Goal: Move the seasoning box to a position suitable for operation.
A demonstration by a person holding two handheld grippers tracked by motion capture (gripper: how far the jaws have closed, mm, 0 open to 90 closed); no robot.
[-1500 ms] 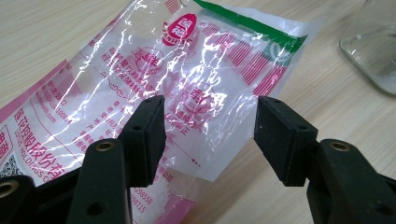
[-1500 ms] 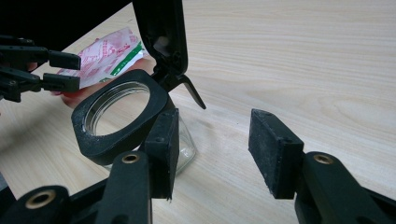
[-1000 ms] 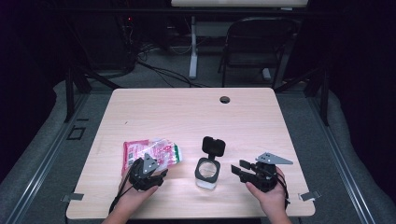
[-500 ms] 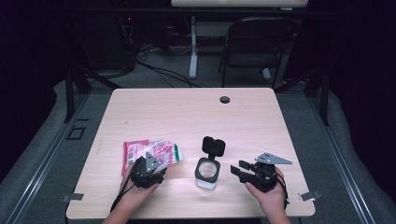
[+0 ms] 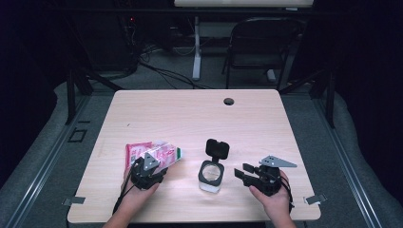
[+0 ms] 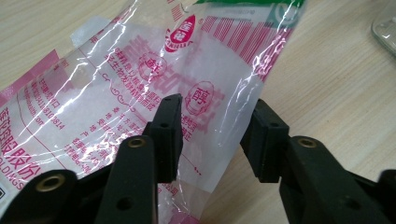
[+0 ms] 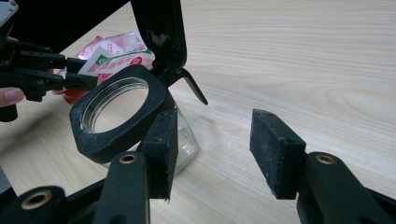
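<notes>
Your left gripper [image 6: 217, 135] has just been closing around the corner of the pink plastic packet [image 6: 140, 93], left of the open glass jar [image 5: 209, 175]; contact looks likely but unclear. Your right gripper [image 7: 212, 149] rests unclenched just right of the jar.

A glossy, crinkled clear plastic bag [image 6: 154, 79] is seen on the matt, pale wood-grain table [image 5: 190, 118]; beside the bag, a clear glass jar [image 7: 187, 140] carries a matt black plastic lid [image 7: 159, 28].
</notes>
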